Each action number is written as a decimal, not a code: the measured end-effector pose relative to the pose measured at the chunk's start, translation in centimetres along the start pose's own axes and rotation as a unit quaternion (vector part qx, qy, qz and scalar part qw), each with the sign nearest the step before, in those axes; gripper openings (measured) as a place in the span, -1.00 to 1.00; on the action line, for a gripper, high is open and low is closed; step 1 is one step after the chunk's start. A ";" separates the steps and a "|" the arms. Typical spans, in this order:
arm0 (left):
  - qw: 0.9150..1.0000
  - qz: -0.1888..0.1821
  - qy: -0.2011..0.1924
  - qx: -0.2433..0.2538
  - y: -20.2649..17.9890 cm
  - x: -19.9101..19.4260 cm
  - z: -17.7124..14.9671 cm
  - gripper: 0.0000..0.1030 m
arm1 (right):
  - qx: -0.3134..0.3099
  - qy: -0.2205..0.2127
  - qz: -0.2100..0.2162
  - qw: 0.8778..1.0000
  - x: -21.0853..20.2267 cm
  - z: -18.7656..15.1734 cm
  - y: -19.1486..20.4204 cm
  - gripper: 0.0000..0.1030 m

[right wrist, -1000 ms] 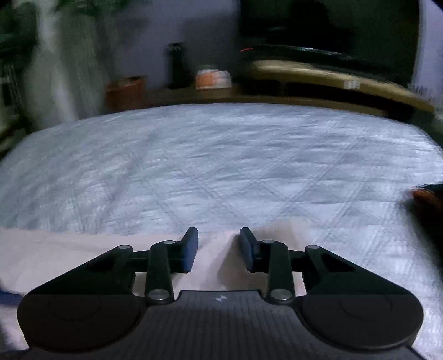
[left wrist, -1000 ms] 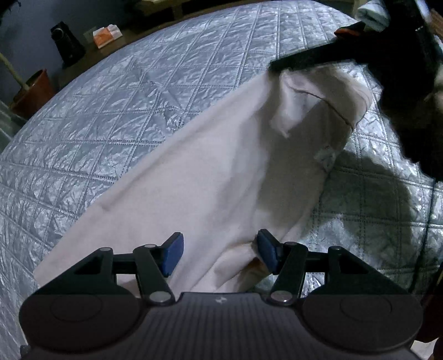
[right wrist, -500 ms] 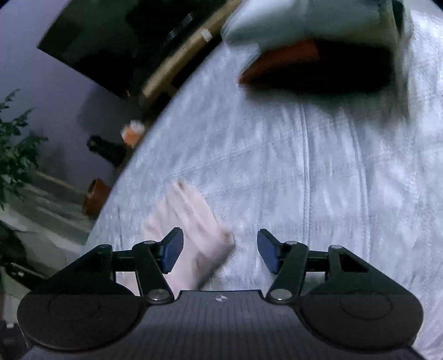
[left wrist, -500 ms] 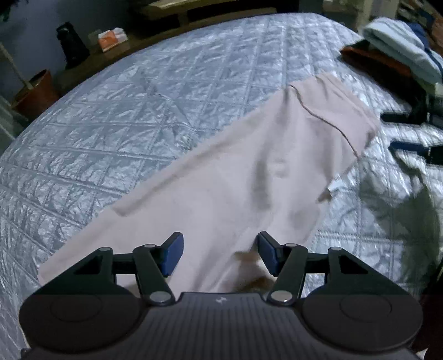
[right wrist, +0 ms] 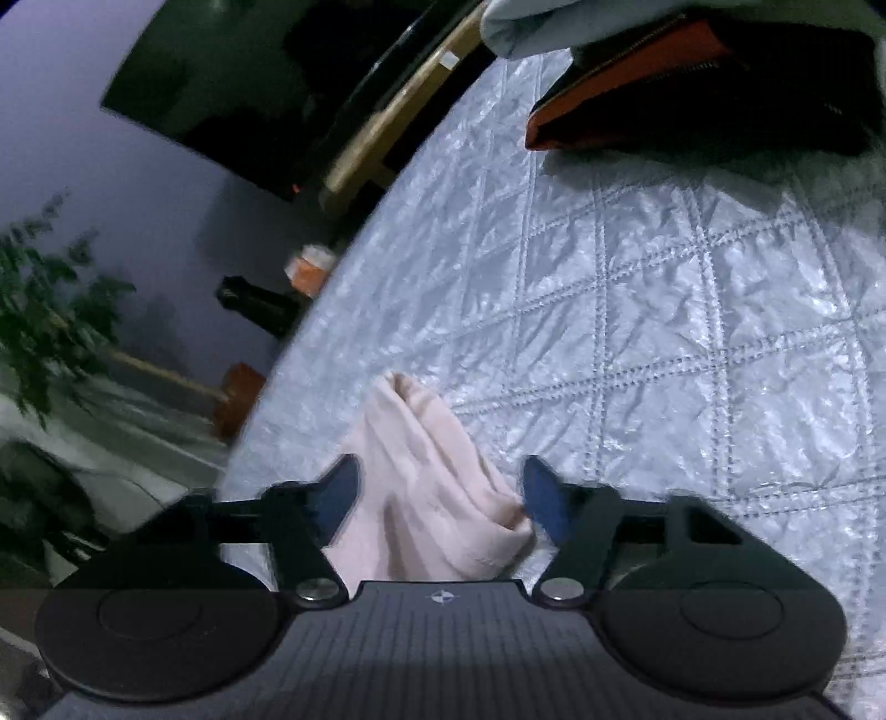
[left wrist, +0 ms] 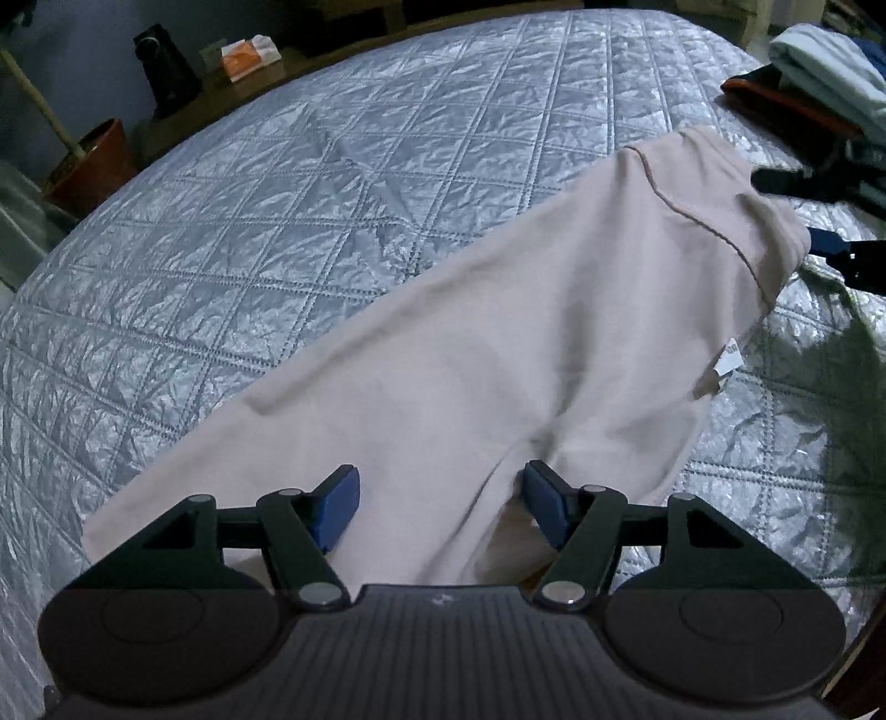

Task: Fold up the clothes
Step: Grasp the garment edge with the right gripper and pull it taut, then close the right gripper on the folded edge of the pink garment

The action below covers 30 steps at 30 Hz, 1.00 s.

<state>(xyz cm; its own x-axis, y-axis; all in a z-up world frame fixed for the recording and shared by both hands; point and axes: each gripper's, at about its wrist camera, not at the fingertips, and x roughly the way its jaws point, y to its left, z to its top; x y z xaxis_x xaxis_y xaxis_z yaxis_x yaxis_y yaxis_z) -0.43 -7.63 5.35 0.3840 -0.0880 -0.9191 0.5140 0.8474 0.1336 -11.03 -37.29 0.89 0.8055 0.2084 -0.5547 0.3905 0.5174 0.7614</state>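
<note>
We see beige pants (left wrist: 498, 354) halved lengthwise on the bed (left wrist: 288, 210), cross folds left; left tool (left wrist: 440, 509) opening, right tool (right wrist: 440, 495) closing, neither gripping.

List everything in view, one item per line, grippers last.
garment: one, pale pink, spread on the quilt, a white tag at its edge
quilt: one, silvery grey, covers the bed
clothes pile: one, light blue, orange and black, far corner of the quilt
plant pot: one, reddish brown, on the floor beyond the bed
plant: one, green, by the wall
dark bottle: one, black, on the low shelf
small box: one, orange and white, beside the dark bottle
left gripper: black with blue pads, jaws opening over the garment
right gripper: black with blue pads, jaws closing around the garment's bunched end
</note>
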 end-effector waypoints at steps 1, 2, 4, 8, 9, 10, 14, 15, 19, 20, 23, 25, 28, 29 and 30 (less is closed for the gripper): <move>1.000 0.001 0.000 0.000 0.0 0.0 0.1 0.23 | 0.008 0.003 0.000 1.000 -0.1 -0.2 -0.1 0.00; 1.000 0.000 -0.001 -0.001 0.0 -0.1 0.1 0.22 | 0.025 0.005 0.007 1.000 -0.2 -0.3 -0.4 0.00; 1.000 -0.001 -0.004 -0.003 -0.1 -0.3 0.2 0.14 | 0.060 -0.005 0.024 0.998 -0.7 -0.3 -1.2 0.03; 1.000 0.003 -0.013 -0.012 0.5 -0.7 0.5 0.10 | 0.105 -0.007 0.031 0.994 -0.8 -0.6 -2.4 0.05; 1.000 0.003 -0.012 -0.014 0.6 -0.6 0.6 0.10 | 0.106 -0.004 0.034 0.994 -0.7 -0.6 -2.3 0.06; 1.000 0.003 -0.011 -0.016 0.6 -0.6 0.6 0.11 | 0.106 -0.003 0.037 0.994 -0.6 -0.6 -2.3 0.10; 1.000 0.002 -0.004 -0.003 -0.1 -0.1 0.4 0.12 | 0.085 0.001 0.032 0.996 -0.2 -0.6 -1.5 0.17; 1.000 0.003 -0.005 0.000 -0.2 -0.1 0.2 0.13 | 0.077 -0.009 0.018 0.997 -0.6 -0.5 -1.2 0.14; 1.000 0.001 -0.006 0.003 -0.1 -0.2 0.0 0.19 | 0.071 -0.051 -0.008 0.996 -2.8 0.2 -1.2 0.20; 1.000 0.001 -0.005 0.003 0.0 -0.2 0.0 0.21 | 0.077 -0.038 -0.009 0.996 -2.8 0.3 -1.5 0.22; 1.000 0.001 -0.006 0.006 0.0 -0.1 0.0 0.21 | 0.122 0.005 -0.001 0.993 -2.6 -1.0 -2.3 0.16; 1.000 0.003 -0.007 0.009 -0.1 -0.1 0.0 0.22 | 0.114 0.022 0.000 0.993 -2.0 -1.7 -1.5 0.17; 1.000 0.004 -0.008 0.011 -0.1 -0.1 -0.1 0.22 | 0.081 0.017 -0.010 0.996 -0.8 -1.2 -0.2 0.22; 1.000 0.004 -0.009 0.011 -0.1 -0.2 -0.2 0.23 | 0.079 0.013 -0.007 0.997 -0.4 -1.0 -0.1 0.24; 1.000 0.004 -0.009 0.011 -0.1 -0.2 -0.2 0.23 | 0.080 0.007 -0.003 0.997 -0.1 -0.9 0.0 0.24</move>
<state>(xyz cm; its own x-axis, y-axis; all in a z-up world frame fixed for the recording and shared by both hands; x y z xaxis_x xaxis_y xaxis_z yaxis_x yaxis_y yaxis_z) -0.74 -7.59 5.38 0.4012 -0.0903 -0.9115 0.5277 0.8362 0.1495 -11.52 -36.57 0.63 0.7967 0.2181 -0.5637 0.4627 0.3798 0.8010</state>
